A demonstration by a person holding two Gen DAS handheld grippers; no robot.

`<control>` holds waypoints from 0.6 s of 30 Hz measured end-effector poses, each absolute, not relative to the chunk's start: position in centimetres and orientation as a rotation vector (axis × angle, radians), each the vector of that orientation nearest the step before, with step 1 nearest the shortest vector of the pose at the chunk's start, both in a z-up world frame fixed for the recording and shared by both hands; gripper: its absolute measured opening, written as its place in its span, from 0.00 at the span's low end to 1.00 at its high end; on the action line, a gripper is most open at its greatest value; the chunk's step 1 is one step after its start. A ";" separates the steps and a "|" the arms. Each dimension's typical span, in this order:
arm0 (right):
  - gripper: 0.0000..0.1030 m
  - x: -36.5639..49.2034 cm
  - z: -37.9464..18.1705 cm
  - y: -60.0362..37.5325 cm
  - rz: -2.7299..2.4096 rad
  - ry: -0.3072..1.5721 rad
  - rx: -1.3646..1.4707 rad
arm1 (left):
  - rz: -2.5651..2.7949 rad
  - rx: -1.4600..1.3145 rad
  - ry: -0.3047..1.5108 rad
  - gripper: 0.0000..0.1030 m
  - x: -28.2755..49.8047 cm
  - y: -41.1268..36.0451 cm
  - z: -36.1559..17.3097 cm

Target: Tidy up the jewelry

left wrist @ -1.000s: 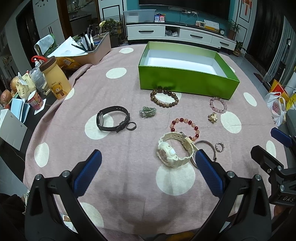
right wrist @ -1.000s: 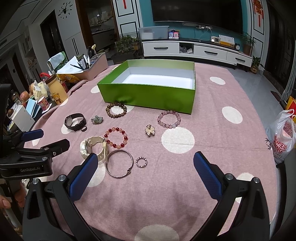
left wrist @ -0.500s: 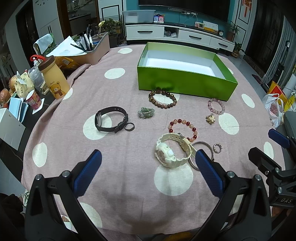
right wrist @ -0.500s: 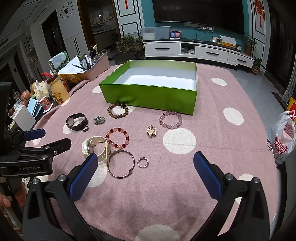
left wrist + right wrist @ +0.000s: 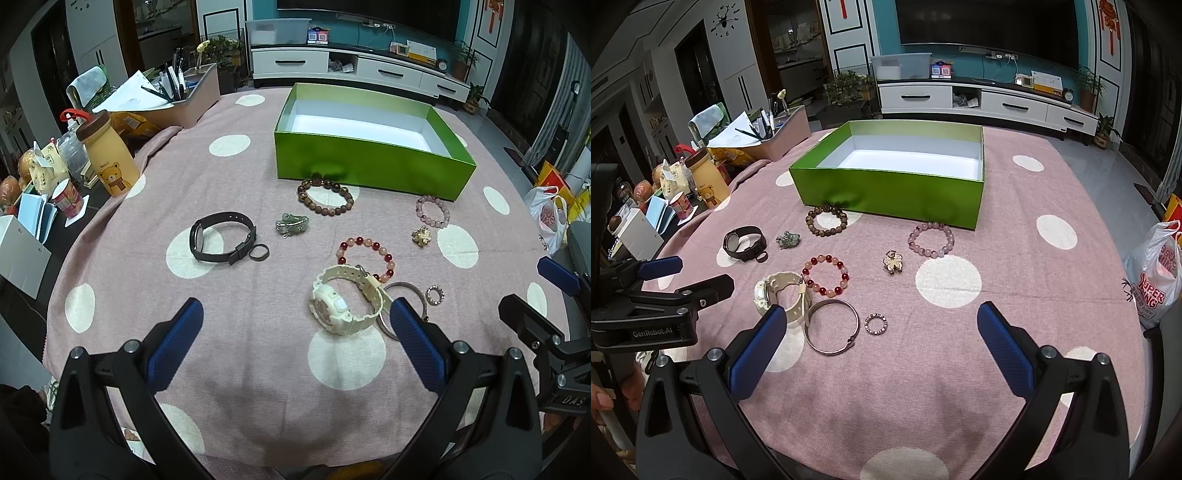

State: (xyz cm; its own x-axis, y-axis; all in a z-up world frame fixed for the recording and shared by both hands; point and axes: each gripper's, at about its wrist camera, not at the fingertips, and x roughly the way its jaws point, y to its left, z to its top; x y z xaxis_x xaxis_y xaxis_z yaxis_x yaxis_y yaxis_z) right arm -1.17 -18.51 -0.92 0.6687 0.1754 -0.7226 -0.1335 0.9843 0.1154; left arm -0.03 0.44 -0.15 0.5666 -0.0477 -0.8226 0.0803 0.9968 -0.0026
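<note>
Pink polka-dot bench, and nothing's sorted yet: green box sits empty with every piece lying in front of it. Left gripper and right gripper both gape wide, holding nothing. Right view shows the silver bangle whole; left half-hides it behind the cream watch.

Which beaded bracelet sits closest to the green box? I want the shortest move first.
The brown wooden-bead bracelet: it lies right against the green box front wall. The pink bracelet sits slightly off it, the red-and-pink one farther away.
</note>
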 end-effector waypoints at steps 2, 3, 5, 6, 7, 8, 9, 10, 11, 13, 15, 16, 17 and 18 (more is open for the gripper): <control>0.99 -1.2 -0.9 -18.5 0.175 0.819 0.054 | -0.075 0.033 0.967 0.98 0.0 0.4 -0.2; 0.99 -1.2 -0.9 -18.5 0.175 0.820 0.055 | -0.076 0.030 0.968 0.98 0.0 0.4 -0.2; 0.99 -1.2 -0.9 -18.5 0.175 0.820 0.056 | -0.072 0.027 0.969 0.98 0.1 0.4 -0.3; 0.99 -1.2 -0.9 -18.5 0.175 0.819 0.057 | -0.071 0.028 0.969 0.98 0.1 0.4 -0.3; 0.99 -1.2 -0.9 -18.5 0.176 0.818 0.057 | -0.070 0.027 0.968 0.98 0.1 0.4 -0.3; 0.99 -1.2 -0.9 -18.5 0.178 0.818 0.058 | -0.069 0.026 0.967 0.98 0.1 0.4 -0.3; 0.99 -1.2 -0.9 -18.5 0.179 0.817 0.058 | -0.068 0.025 0.965 0.98 0.1 0.4 -0.3; 0.99 -1.2 -0.8 -18.5 0.180 0.818 0.059 | -0.068 0.022 0.964 0.98 0.1 0.4 -0.3; 0.99 -1.2 -0.8 -18.5 0.184 0.819 0.060 | -0.069 0.017 0.964 0.98 0.1 0.4 -0.3; 0.99 -1.2 -0.8 -18.6 0.193 0.819 0.060 | -0.072 0.009 0.963 0.98 0.2 0.5 -0.3; 0.99 -1.1 -0.9 -18.6 0.206 0.819 0.060 | -0.072 -0.001 0.959 0.98 0.2 0.6 -0.4; 0.99 -1.1 -1.0 -18.6 0.212 0.819 0.061 | -0.074 -0.008 0.958 0.98 0.3 0.7 -0.4; 0.99 -1.1 -1.1 -18.6 0.219 0.819 0.062 | -0.076 -0.018 0.959 0.98 0.4 0.8 -0.4; 0.99 -1.1 -1.2 -18.6 0.224 0.821 0.062 | -0.078 -0.027 0.960 0.98 0.5 0.9 -0.5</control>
State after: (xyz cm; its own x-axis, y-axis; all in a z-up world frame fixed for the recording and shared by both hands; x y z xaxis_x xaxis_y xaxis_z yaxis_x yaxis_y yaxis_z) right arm -1.09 -18.65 -1.21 0.6595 0.2216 -0.7183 -0.1738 0.9746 0.1410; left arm 0.46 0.89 -0.48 0.5706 -0.0784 -0.8175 0.0541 0.9969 -0.0578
